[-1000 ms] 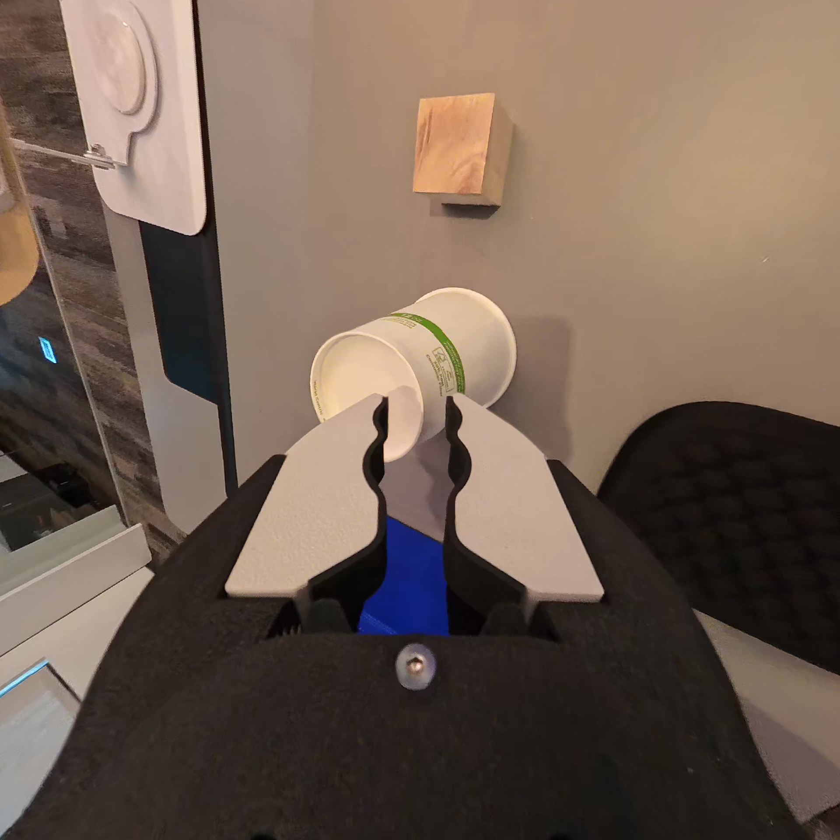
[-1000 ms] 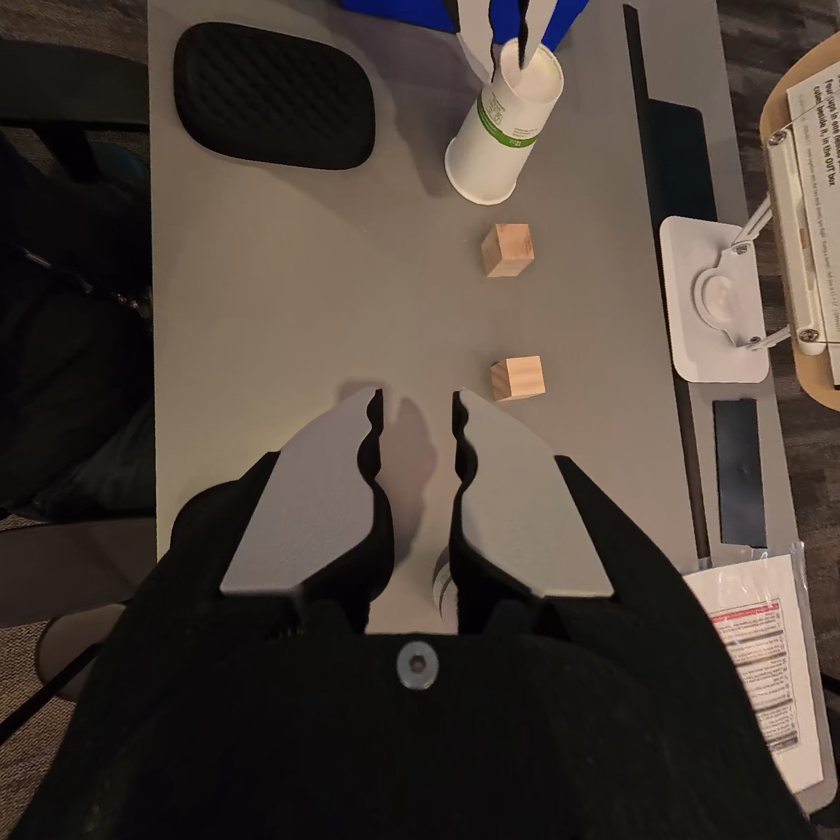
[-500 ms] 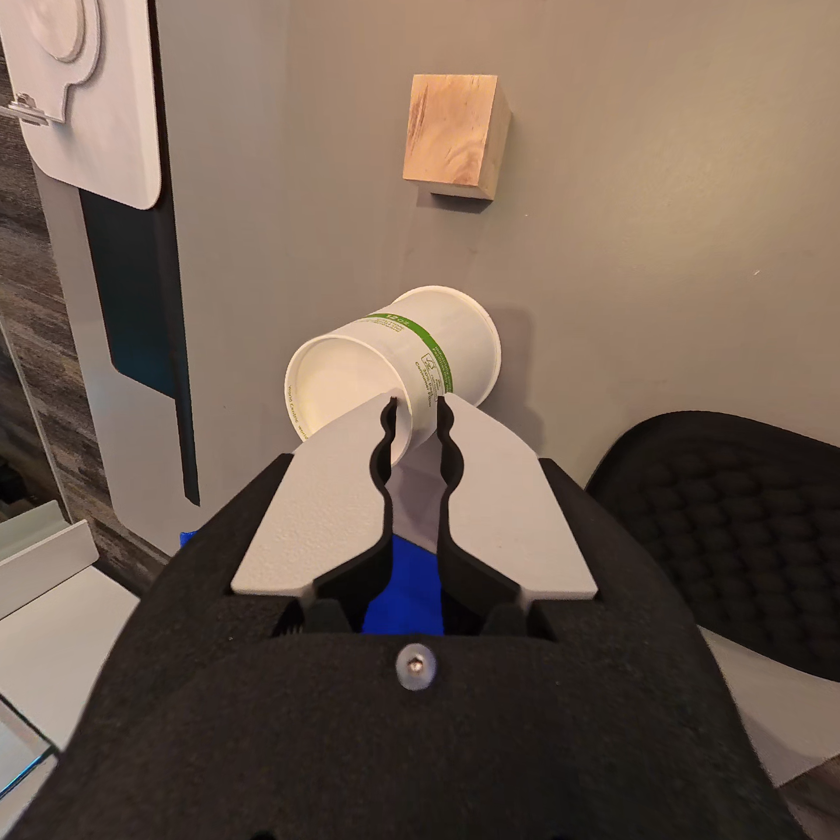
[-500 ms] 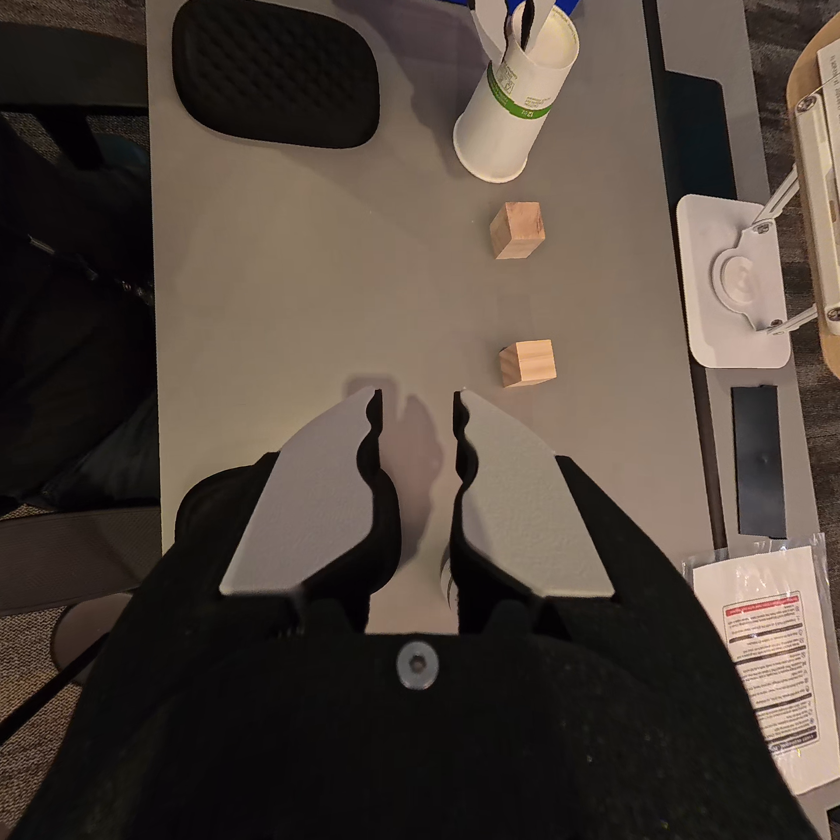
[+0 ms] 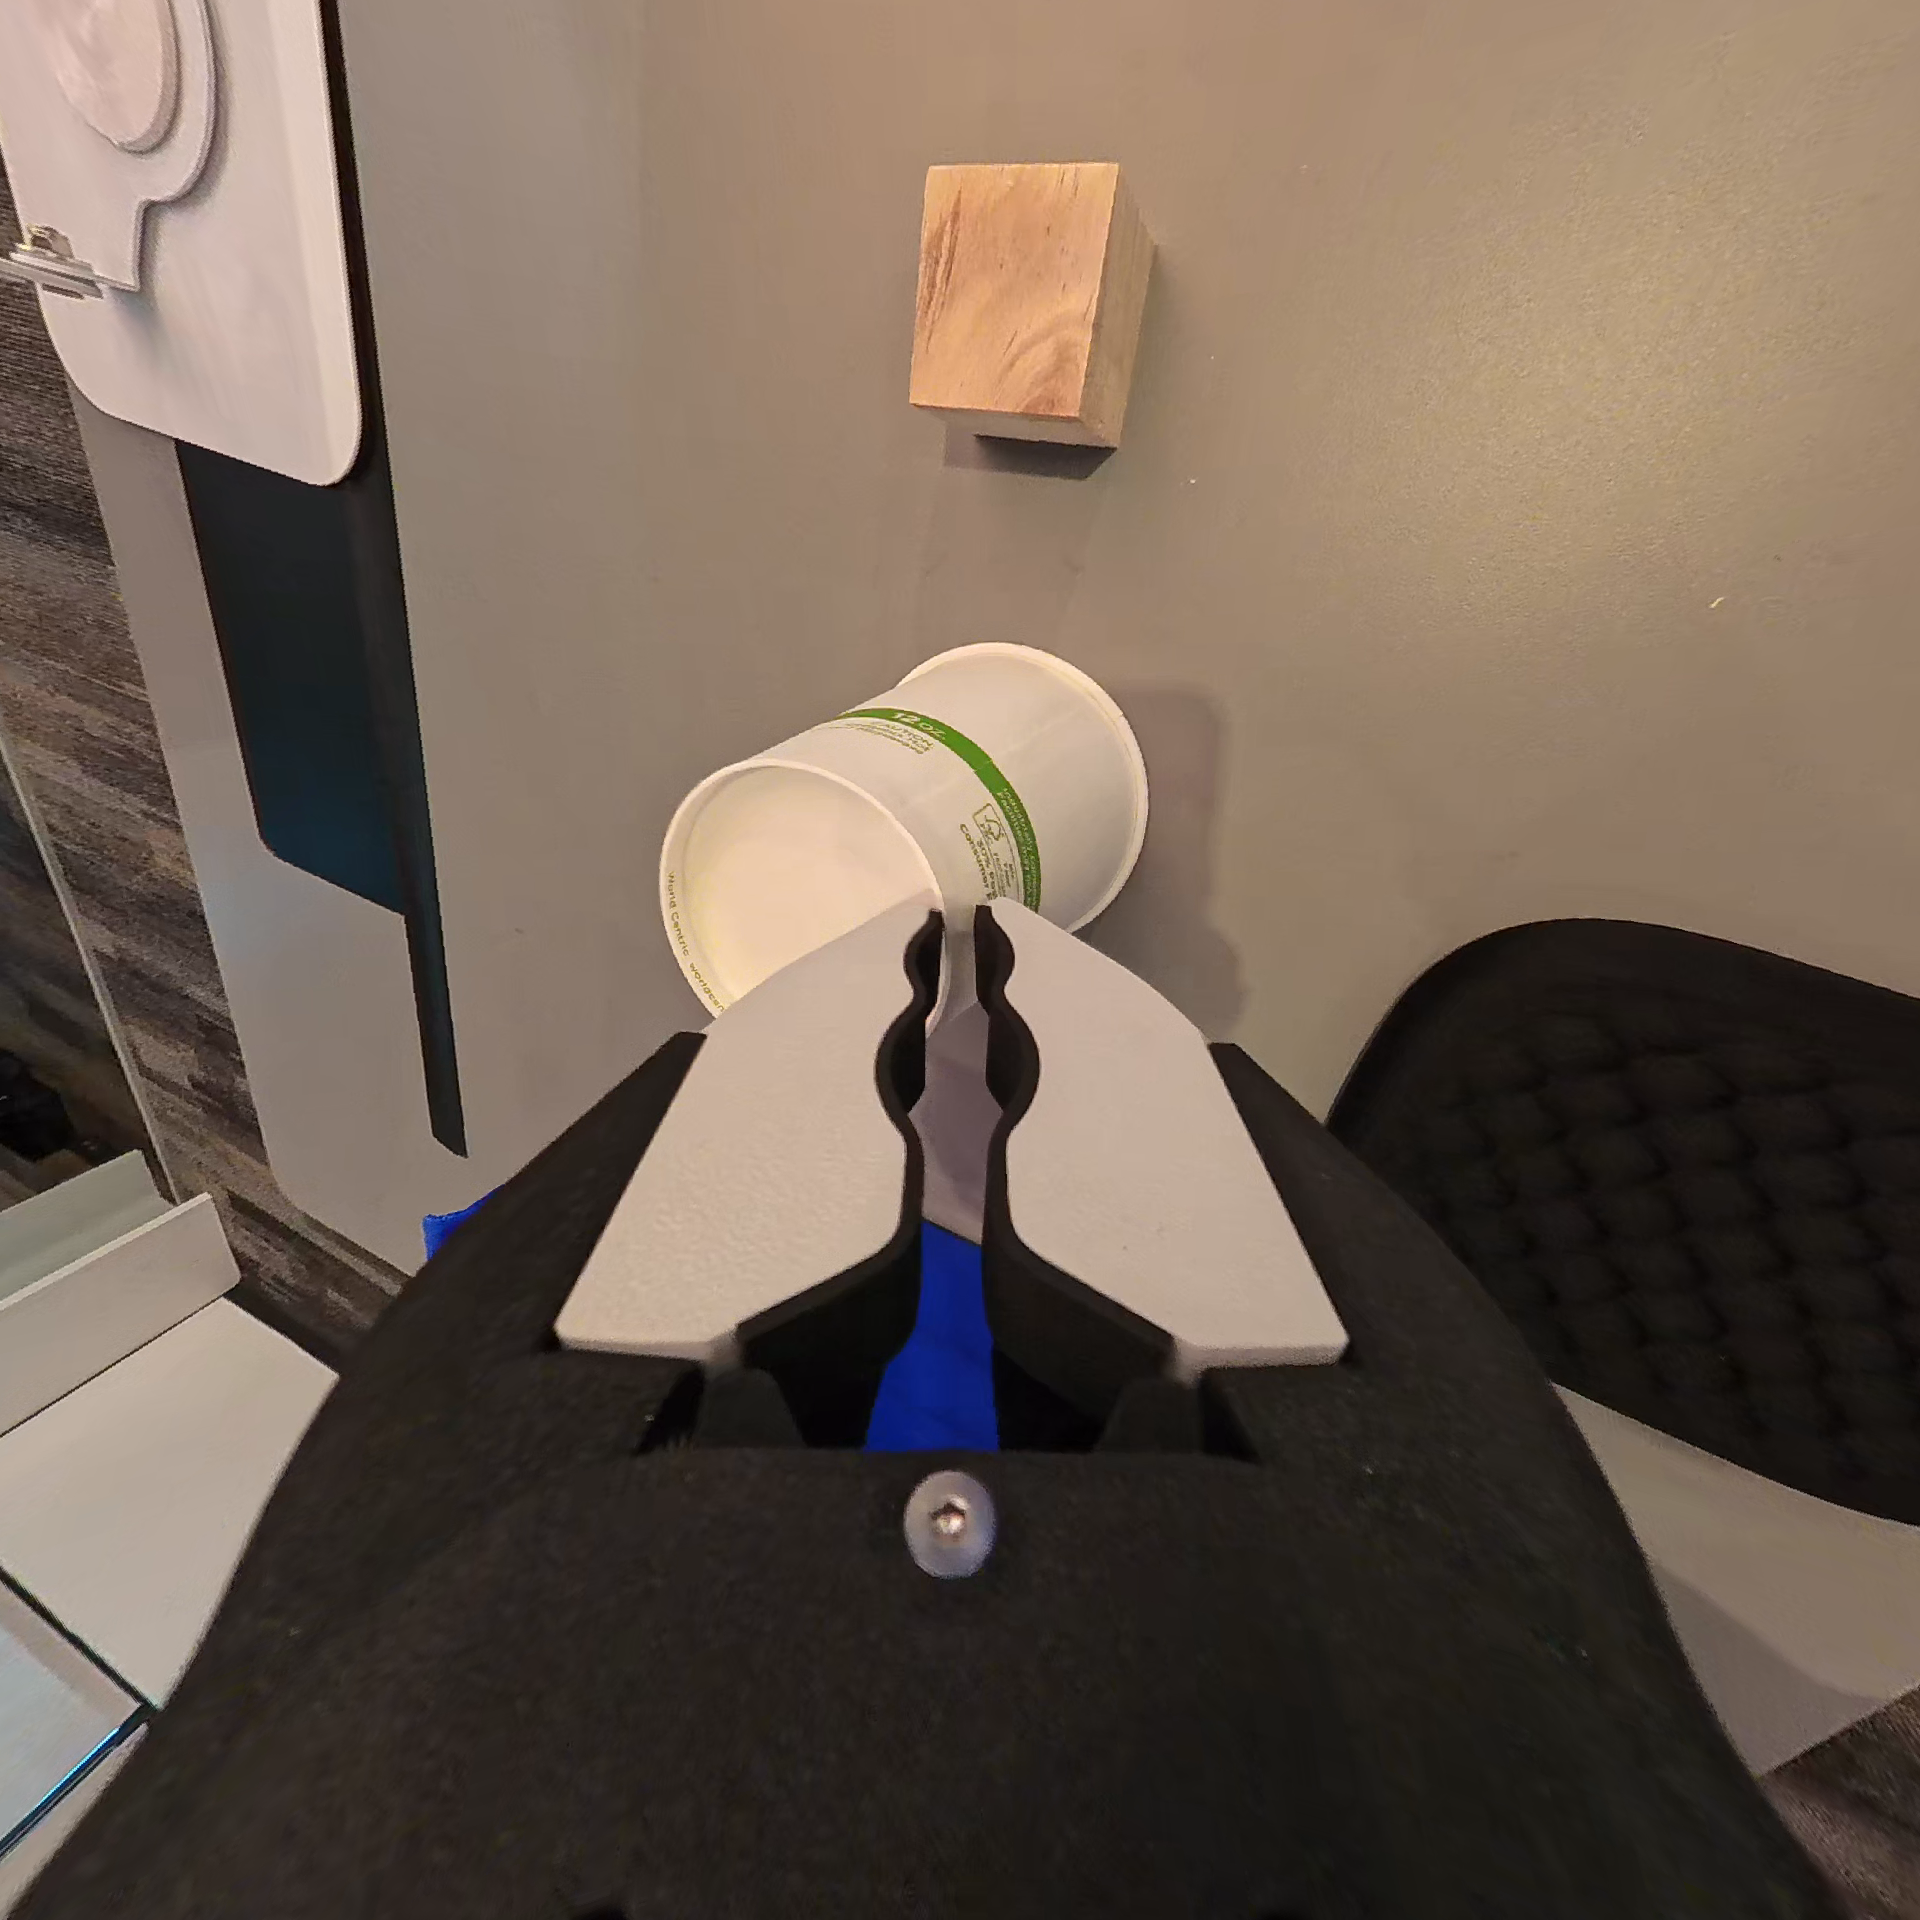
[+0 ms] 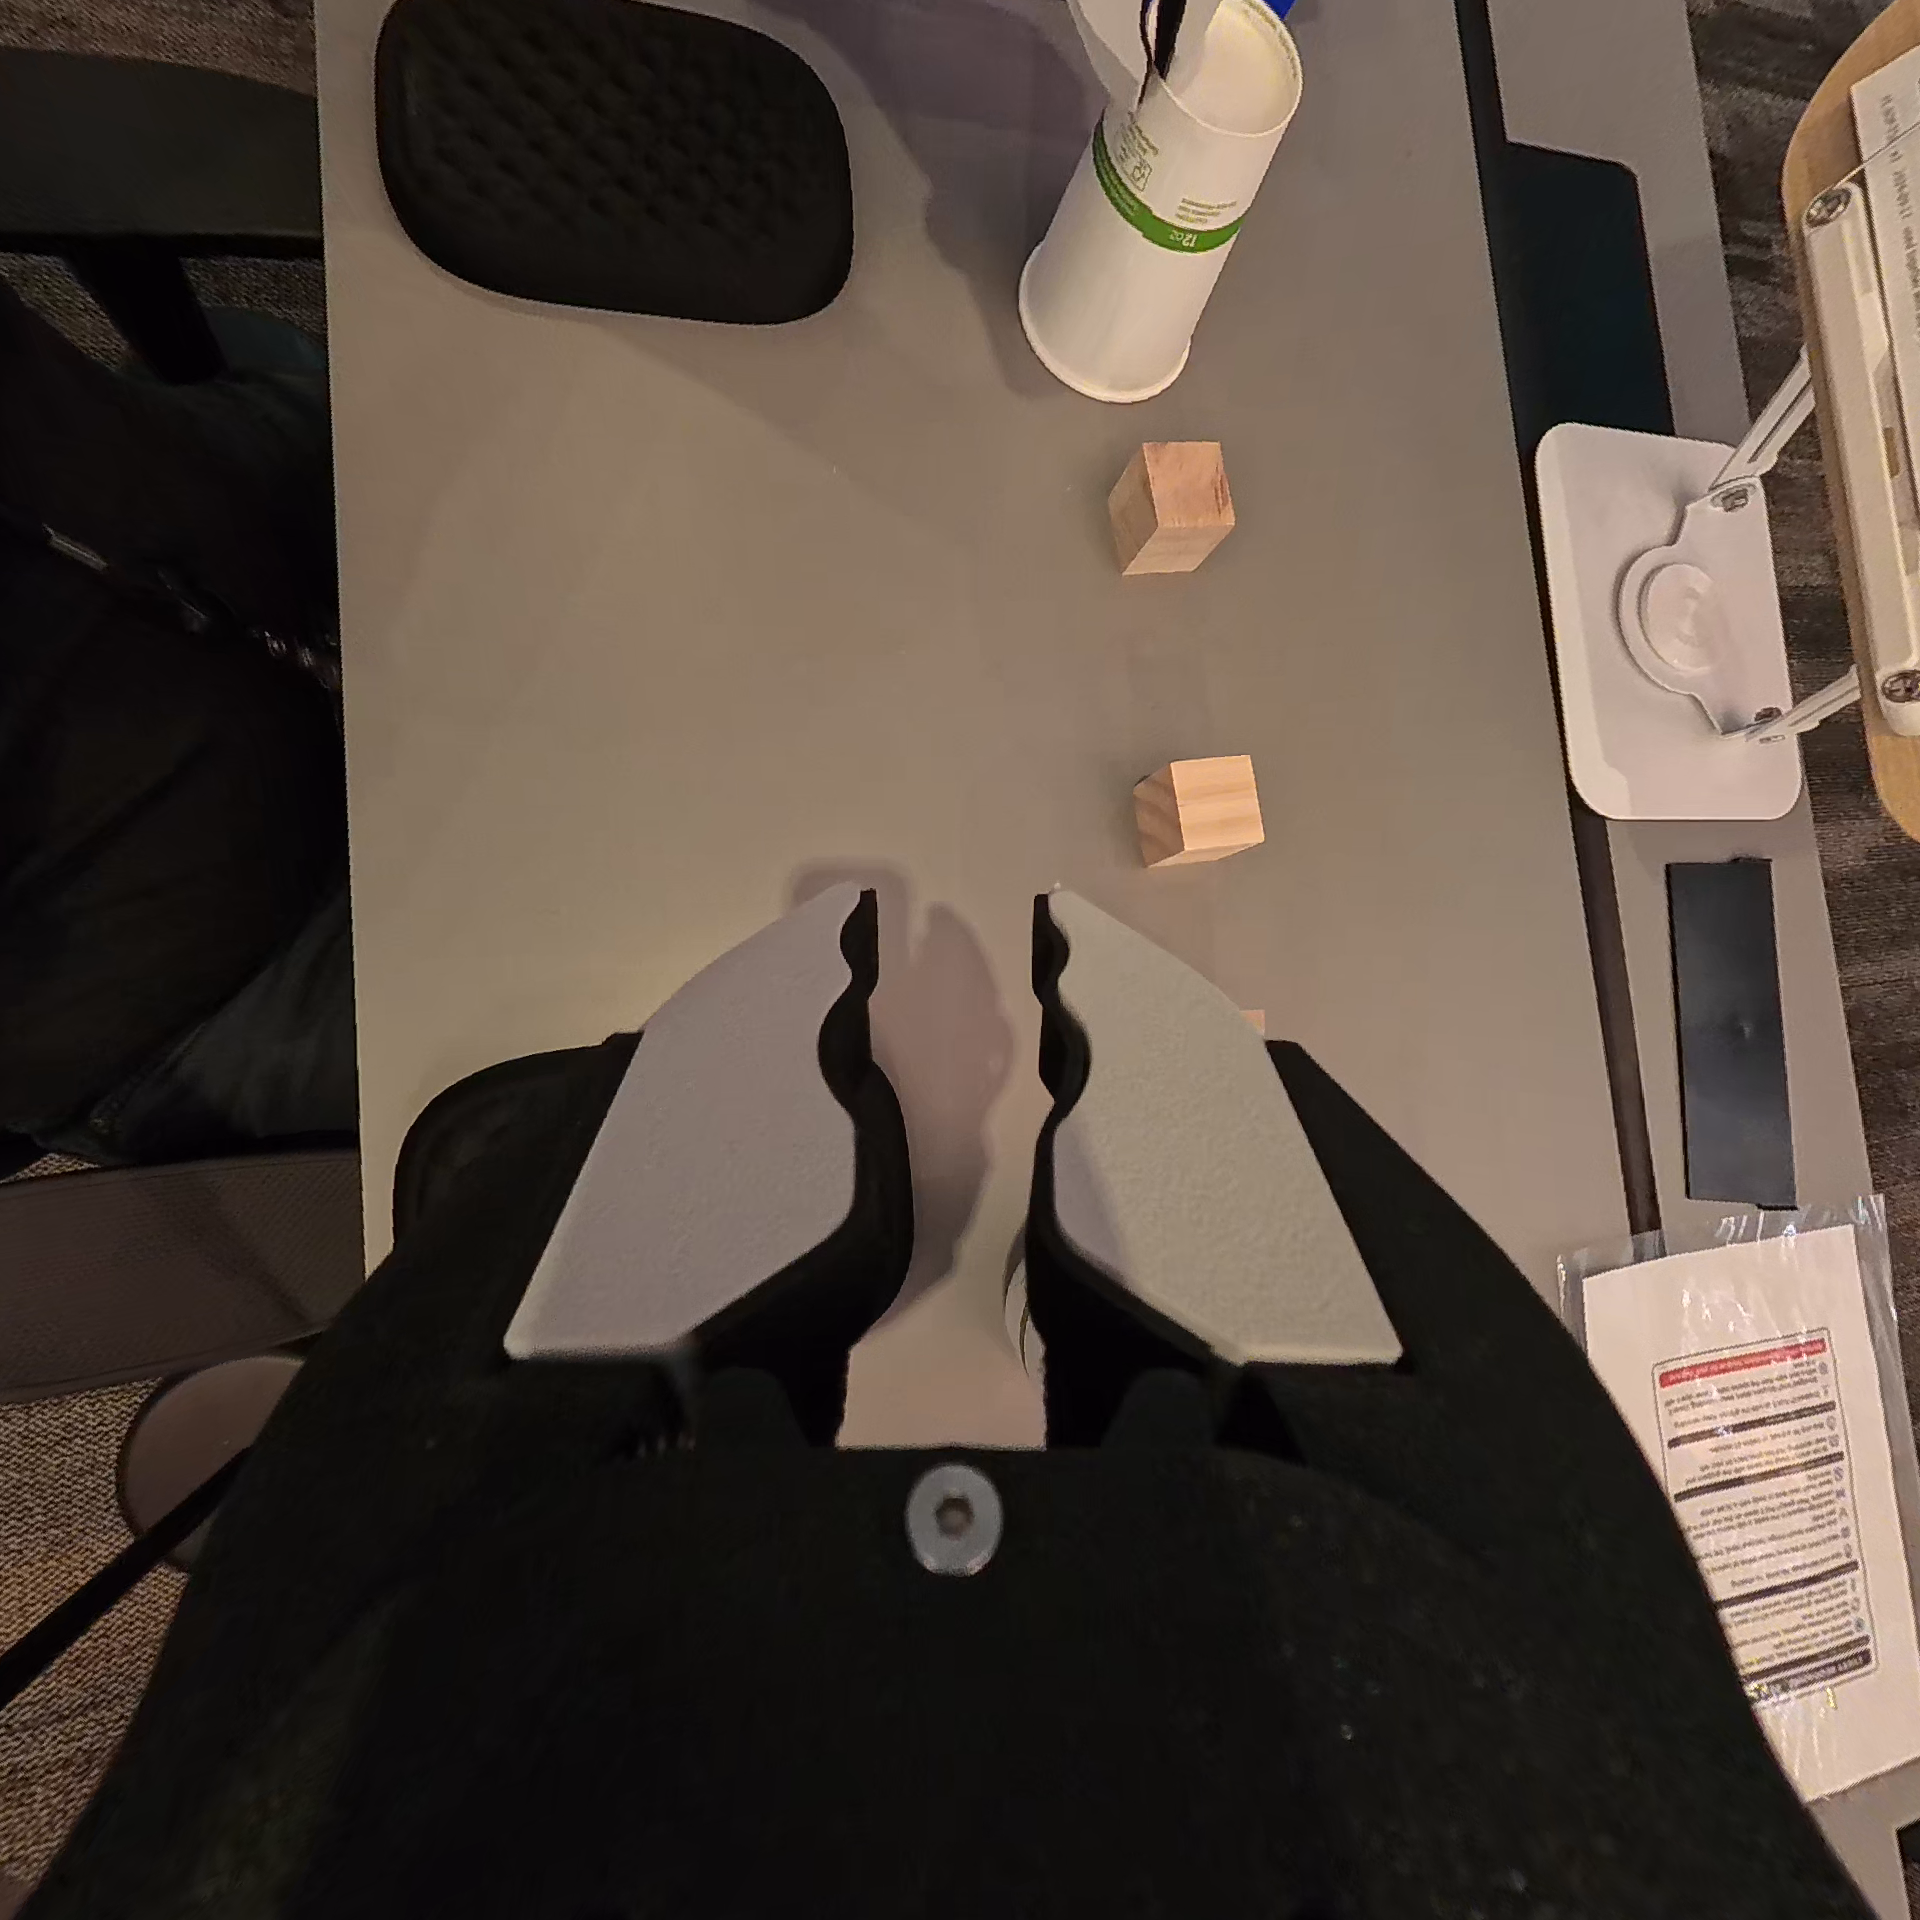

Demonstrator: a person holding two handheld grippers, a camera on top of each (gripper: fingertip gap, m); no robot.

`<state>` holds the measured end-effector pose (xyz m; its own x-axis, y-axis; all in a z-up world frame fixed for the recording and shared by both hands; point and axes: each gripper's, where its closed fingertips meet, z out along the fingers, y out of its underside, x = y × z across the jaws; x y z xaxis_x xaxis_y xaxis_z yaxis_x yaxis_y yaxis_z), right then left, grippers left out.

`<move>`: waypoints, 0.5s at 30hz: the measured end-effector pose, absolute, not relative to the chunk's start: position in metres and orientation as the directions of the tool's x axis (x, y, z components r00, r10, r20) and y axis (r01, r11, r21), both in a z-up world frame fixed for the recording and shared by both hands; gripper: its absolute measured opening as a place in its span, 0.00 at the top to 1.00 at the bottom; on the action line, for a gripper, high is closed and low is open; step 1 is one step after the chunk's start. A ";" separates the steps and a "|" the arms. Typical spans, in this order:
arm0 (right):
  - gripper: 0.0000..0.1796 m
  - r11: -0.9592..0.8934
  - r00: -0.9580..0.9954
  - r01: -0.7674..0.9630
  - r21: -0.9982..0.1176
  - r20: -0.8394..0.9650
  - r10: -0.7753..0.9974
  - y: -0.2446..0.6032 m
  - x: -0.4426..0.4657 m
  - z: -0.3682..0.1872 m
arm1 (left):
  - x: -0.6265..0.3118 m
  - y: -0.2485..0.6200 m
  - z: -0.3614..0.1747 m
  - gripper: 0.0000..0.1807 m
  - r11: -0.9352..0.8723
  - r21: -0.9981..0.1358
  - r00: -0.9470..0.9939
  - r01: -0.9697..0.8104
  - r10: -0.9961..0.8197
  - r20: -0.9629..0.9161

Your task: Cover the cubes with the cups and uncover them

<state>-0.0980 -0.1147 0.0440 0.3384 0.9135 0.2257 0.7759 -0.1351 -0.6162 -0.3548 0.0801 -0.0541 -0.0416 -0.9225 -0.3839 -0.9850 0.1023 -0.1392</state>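
Left gripper (image 5: 958, 914): newly pinched on cup (image 5: 914, 821) rim; cup upside-down on table (image 6: 675, 623), cube (image 5: 1023, 312) at 12 o'clock, uncovered. Grasp made; covering next. Right gripper (image 6: 954, 899): parted, empty.

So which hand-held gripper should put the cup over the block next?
Left, probably. The left hand-held gripper already pinches the paper cup's wall, right by the nearest wooden cube. The right hand-held gripper is open and empty.

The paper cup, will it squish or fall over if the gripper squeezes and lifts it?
The paper cup looks thin-walled, so it probably dents easily. The left gripper pinches only its rim, so the cup may tilt when lifted. It looks empty, so likely light.
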 end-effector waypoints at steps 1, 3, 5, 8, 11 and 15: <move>0.84 -0.135 0.338 0.777 -0.615 0.226 0.914 -0.115 -0.098 0.044 | -0.355 0.080 -0.054 0.97 0.102 -0.137 -0.043 -0.985 -0.924 -0.379; 0.84 -0.136 0.338 0.779 -0.612 0.228 0.913 -0.115 -0.097 0.043 | -0.356 0.079 -0.054 0.97 0.097 -0.133 -0.042 -0.986 -0.929 -0.367; 0.84 -0.139 0.338 0.781 -0.609 0.225 0.914 -0.115 -0.096 0.042 | -0.357 0.080 -0.054 0.97 0.088 -0.127 -0.037 -0.988 -0.933 -0.359; 0.85 -0.140 0.338 0.782 -0.608 0.224 0.914 -0.116 -0.095 0.041 | -0.358 0.081 -0.052 0.98 0.084 -0.119 -0.036 -0.989 -0.932 -0.361; 0.85 -0.141 0.338 0.779 -0.611 0.221 0.915 -0.116 -0.095 0.040 | -0.357 0.080 -0.049 0.98 0.081 -0.129 -0.030 -0.988 -0.935 -0.353; 0.85 -0.145 0.340 0.779 -0.610 0.216 0.915 -0.116 -0.093 0.039 | -0.355 0.076 -0.038 0.98 0.075 -0.162 -0.017 -0.984 -0.942 -0.334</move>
